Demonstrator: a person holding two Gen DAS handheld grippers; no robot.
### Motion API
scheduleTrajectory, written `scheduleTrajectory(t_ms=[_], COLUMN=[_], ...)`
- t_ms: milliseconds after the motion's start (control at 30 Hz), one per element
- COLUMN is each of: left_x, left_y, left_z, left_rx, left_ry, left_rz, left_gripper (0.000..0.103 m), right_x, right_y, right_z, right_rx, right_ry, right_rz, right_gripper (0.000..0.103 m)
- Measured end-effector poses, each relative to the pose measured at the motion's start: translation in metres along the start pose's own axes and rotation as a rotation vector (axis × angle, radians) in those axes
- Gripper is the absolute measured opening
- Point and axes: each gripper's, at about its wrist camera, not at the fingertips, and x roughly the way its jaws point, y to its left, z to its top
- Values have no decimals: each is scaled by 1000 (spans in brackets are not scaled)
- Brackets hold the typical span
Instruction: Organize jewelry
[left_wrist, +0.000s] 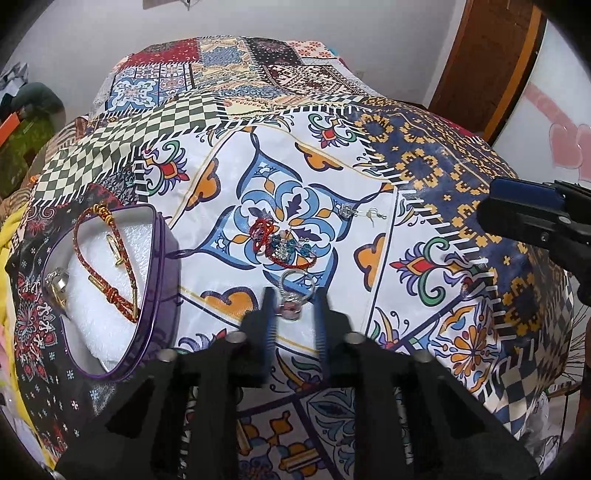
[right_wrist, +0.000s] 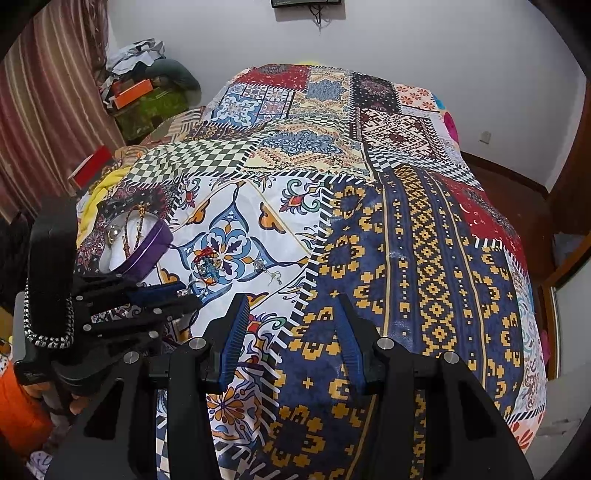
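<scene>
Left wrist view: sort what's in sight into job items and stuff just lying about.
Job items:
- purple box with white lining
- red braided bracelet and silver ring inside the box
- jewelry pile on the bedspread
- ring between the open left gripper fingers
- small clear earring

Lying about:
- patchwork bedspread
- orange box and clutter by the curtain
</scene>
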Motion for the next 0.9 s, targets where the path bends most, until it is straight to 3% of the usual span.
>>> scheduleTrajectory(t_ms=[233, 433, 800, 833, 900], left_x=[-7, -33, -63, -63, -62], left_y=[8, 20, 42, 43, 47], left_z=[2, 13, 24, 24, 22], left_rx=[-31, -55, -88, -91, -97], left_ry=[-17, -91, -184, -184, -182], left_rz=[-16, 11, 76, 79, 78], left_gripper=[10, 10, 10, 10, 10], right_x=[5, 22, 77, 82, 87], right_y=[4, 10, 29, 31, 32], right_z=[5, 19, 35, 34, 34], right_rx=[-32, -86, -214, -223, -239], right_ry=[7, 42, 206, 217, 233], right_rz=[0, 2, 31, 20, 12], right_gripper=[43, 43, 43, 42, 30])
